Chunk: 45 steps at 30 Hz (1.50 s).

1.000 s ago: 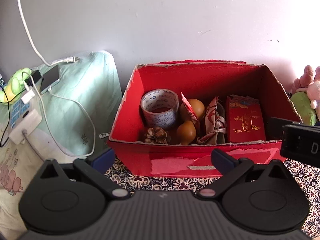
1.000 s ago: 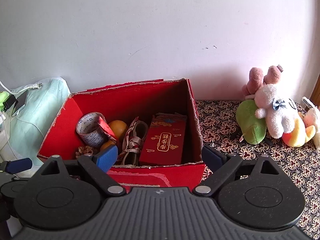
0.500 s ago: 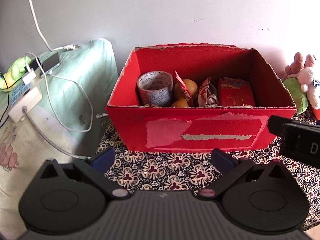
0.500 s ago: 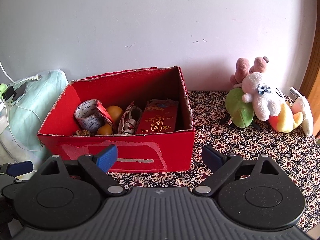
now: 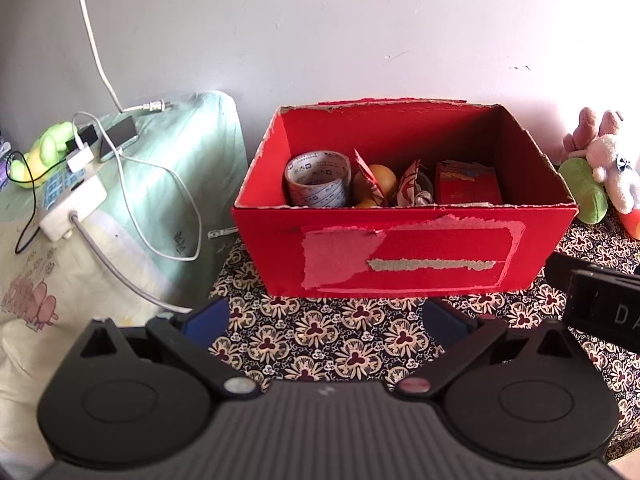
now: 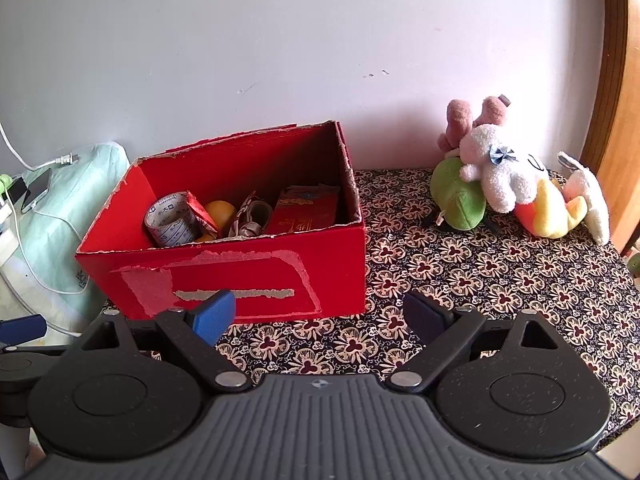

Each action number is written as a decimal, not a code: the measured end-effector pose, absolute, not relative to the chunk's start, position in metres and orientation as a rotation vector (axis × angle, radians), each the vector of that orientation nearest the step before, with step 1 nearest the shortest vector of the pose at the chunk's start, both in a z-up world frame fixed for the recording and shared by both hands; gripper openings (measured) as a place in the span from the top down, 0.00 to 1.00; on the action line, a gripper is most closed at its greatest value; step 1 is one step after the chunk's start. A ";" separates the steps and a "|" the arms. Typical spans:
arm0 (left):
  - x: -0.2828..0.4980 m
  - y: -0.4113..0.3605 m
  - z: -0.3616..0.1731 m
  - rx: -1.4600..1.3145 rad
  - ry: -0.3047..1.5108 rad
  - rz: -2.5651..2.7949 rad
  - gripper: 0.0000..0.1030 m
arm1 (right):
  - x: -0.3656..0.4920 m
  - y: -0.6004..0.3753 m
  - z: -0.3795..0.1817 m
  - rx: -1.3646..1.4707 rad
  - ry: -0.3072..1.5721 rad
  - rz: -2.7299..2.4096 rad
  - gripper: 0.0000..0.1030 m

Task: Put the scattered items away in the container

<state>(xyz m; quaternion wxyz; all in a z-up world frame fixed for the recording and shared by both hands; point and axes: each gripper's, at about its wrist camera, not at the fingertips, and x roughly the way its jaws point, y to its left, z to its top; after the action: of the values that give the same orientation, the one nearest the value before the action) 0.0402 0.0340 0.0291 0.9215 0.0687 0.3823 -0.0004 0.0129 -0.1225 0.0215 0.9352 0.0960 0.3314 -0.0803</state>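
A red cardboard box stands on the patterned tablecloth against the wall; it also shows in the right wrist view. Inside lie a tape roll, oranges, a patterned wrapped item and a red packet box. My left gripper is open and empty, a short way in front of the box. My right gripper is open and empty, in front of the box's right end.
Plush toys sit on the tablecloth to the right of the box. A pale green covered stand with a phone, chargers and cables is to the left. The right gripper's body shows at the left view's right edge.
Both grippers have pulled back and away from the box, which now looks smaller and farther. Both stay open and empty.
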 end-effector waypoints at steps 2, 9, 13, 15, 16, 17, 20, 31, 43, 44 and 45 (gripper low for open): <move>0.039 0.033 0.029 0.146 0.783 0.001 0.01 | 0.011 -0.126 0.019 0.208 0.678 -0.181 0.10; 0.039 0.035 0.027 0.132 0.783 0.011 0.01 | 0.010 -0.134 0.006 0.218 0.705 -0.213 0.10; 0.041 0.038 0.027 0.119 0.792 0.011 0.01 | 0.011 -0.133 0.003 0.225 0.721 -0.208 0.10; 0.042 0.039 0.026 0.115 0.799 0.005 0.01 | 0.011 -0.130 0.003 0.219 0.725 -0.199 0.10; 0.042 0.040 0.026 0.114 0.803 0.004 0.01 | 0.011 -0.129 0.003 0.215 0.726 -0.194 0.10; 0.042 0.041 0.025 0.113 0.805 0.004 0.01 | 0.011 -0.127 0.002 0.211 0.729 -0.189 0.10; 0.042 0.043 0.023 0.116 0.809 0.006 0.01 | 0.013 -0.125 0.001 0.214 0.743 -0.171 0.10; 0.042 0.058 0.014 0.130 0.830 0.022 0.01 | 0.016 -0.114 -0.010 0.225 0.798 -0.129 0.10; 0.040 0.058 0.012 0.130 0.830 0.007 0.01 | 0.013 -0.110 -0.010 0.204 0.781 -0.134 0.10; 0.040 0.058 0.012 0.130 0.831 0.007 0.01 | 0.013 -0.110 -0.009 0.201 0.777 -0.135 0.10; 0.040 0.058 0.012 0.129 0.831 0.008 0.01 | 0.013 -0.109 -0.009 0.198 0.774 -0.136 0.10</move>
<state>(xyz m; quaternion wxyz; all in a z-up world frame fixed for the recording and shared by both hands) 0.0402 0.0581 0.0123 0.9128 0.0625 0.4035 0.0037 0.0125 -0.1094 -0.0091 0.9190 0.0962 0.3766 -0.0659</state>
